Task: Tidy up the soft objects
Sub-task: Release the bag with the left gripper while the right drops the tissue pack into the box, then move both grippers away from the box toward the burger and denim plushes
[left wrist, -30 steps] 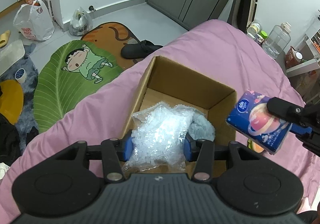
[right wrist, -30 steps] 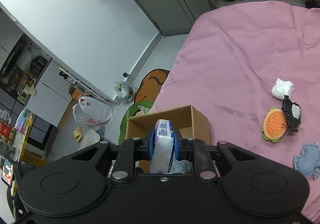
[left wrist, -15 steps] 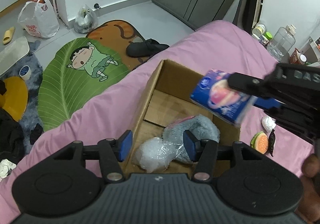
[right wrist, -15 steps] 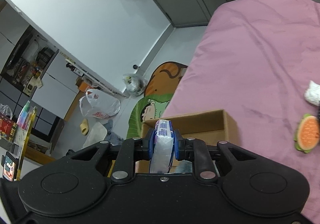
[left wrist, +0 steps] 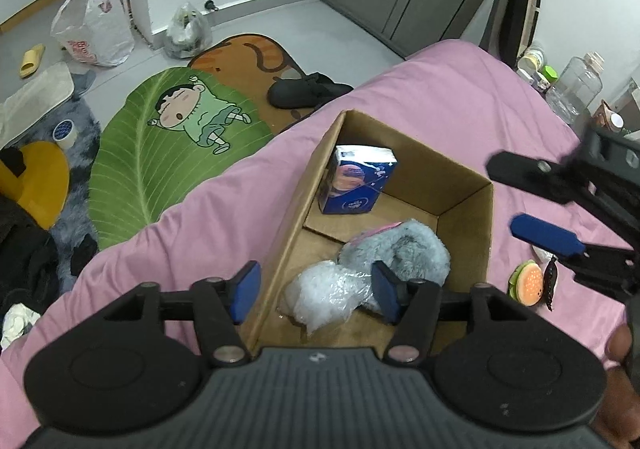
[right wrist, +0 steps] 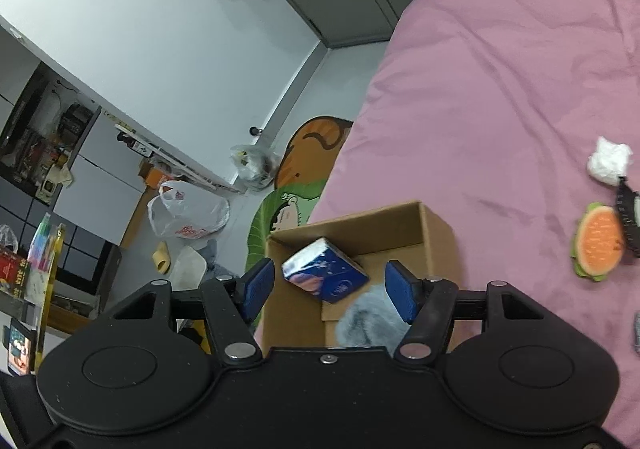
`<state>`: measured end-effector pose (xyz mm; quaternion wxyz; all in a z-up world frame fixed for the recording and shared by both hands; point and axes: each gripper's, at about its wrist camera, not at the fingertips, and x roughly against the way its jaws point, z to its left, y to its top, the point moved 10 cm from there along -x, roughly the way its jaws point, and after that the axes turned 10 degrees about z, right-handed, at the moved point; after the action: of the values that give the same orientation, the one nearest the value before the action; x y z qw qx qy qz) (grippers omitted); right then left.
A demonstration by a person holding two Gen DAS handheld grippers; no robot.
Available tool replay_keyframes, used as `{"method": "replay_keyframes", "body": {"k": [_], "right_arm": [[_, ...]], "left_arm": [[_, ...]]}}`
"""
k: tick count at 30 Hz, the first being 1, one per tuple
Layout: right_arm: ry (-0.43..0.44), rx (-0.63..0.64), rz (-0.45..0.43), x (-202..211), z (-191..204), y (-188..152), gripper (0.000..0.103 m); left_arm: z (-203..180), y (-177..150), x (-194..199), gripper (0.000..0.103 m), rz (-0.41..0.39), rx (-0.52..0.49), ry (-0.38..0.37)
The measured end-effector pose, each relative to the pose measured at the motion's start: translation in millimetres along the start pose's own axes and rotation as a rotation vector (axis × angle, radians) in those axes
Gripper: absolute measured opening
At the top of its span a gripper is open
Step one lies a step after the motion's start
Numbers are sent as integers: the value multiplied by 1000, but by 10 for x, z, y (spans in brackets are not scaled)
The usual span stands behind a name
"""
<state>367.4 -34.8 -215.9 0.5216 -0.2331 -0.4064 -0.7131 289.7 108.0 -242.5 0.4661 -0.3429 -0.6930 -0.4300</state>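
both the left gripper [left wrist: 314, 297] and right gripper [right wrist: 330, 291] are opening with nothing between their pads, the tissue pack [left wrist: 357, 179] lying in the box [left wrist: 466, 225] at its 12 o'clock end, probably light and squashy, best pinched across its narrow sides.

Matt cardboard box [left wrist: 466, 225] holds crinkly clear plastic bag [left wrist: 328, 295] and fluffy grey plush [left wrist: 412, 249].

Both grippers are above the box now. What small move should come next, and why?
Probably swing the right gripper toward the burger toy on the pink bed. Its opening jaws hold nothing, the tissue pack lies inside the cardboard box, and the toy is still outside.
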Motion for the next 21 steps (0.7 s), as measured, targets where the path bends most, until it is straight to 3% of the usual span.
{"method": "replay_keyframes", "body": {"k": [2, 9, 11, 21], "right_arm": [[-9, 6, -8, 66, -8, -46, 69], [-45, 3, -20, 259, -101, -196, 73], [-58, 4, -36, 358, -147, -243, 79], [-65, -7, -71, 799, -338, -434, 87]], "left_arm": [[-3, -19, 45, 73, -4, 2, 7], [-97, -108, 231, 86, -22, -20, -12], [-142, -146, 279, 87, -27, -35, -20], [-253, -371, 534, 87, -53, -80, 15]]}}
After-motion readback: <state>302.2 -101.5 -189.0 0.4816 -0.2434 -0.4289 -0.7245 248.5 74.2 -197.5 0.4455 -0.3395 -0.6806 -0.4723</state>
